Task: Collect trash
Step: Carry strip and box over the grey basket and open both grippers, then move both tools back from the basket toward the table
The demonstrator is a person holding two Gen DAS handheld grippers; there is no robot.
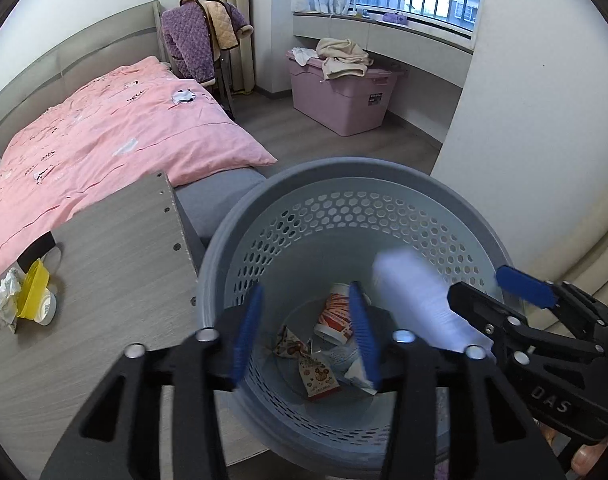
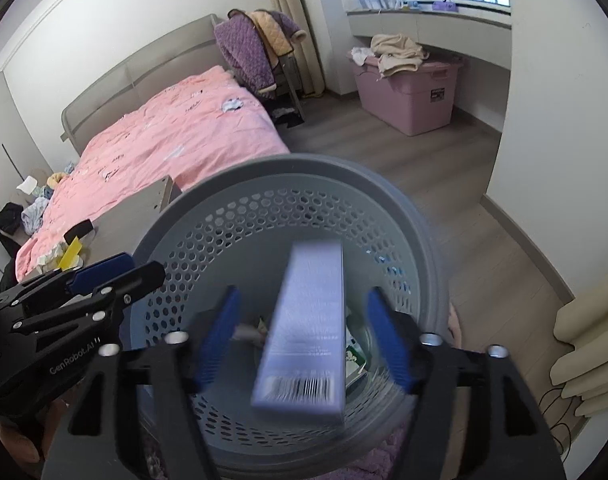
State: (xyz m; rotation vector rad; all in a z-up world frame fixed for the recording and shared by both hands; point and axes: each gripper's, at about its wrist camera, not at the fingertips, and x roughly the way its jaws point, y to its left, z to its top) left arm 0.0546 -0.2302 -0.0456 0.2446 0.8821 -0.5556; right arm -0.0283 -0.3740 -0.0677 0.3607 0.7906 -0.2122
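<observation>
A bedroom with a pink-quilted bed (image 1: 115, 136); beside it stands a grey perforated wastebasket (image 1: 384, 216). Both grippers hang over it, the left gripper (image 1: 308, 332) parted and empty, the right gripper (image 2: 304, 340) parted around a blurred lilac carton (image 2: 304, 332), pads clear of it. Wrappers (image 1: 312, 364) lie at the bottom.

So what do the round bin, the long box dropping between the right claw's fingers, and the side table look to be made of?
Bin: grey moulded plastic, matt, walls pierced with honeycomb holes. Box: likely printed cardboard, pale lilac, sharp edges, barcode on its end; blur hides the finish. Side table: probably laminated board, grey woodgrain print, raw drilled edge.
</observation>
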